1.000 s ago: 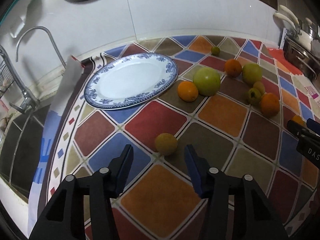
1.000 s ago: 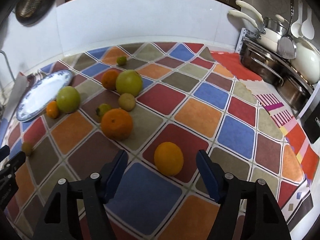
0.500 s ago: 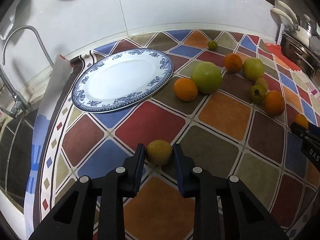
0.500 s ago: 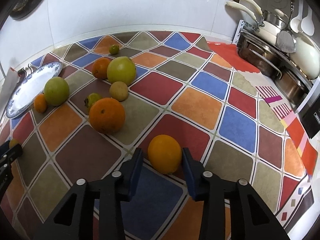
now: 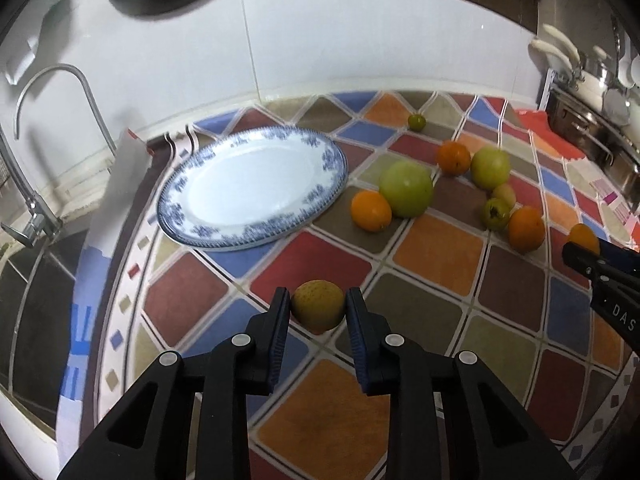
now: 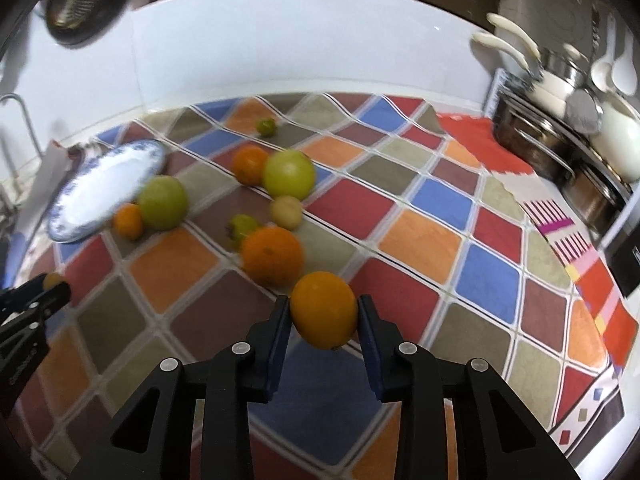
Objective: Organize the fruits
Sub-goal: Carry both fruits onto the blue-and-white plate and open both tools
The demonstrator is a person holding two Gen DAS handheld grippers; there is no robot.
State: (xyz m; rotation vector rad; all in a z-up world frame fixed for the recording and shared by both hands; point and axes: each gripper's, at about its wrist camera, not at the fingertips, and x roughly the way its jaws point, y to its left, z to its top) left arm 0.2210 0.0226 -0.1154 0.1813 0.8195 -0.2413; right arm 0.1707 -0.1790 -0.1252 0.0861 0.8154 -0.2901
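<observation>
Now left gripper jaws clamped on yellowish fruit; right gripper jaws closing on orange, seemingly lifted off table.

Both cameras ride close behind their own fingers, angled steeply down across the patchwork countertop cloth toward the white backsplash. The left view faces the blue-rimmed plate with the faucet at its left edge; the right view takes in the pot rack. Both share the plate and the scattered fruit (each also catches the other gripper at its edge).
</observation>
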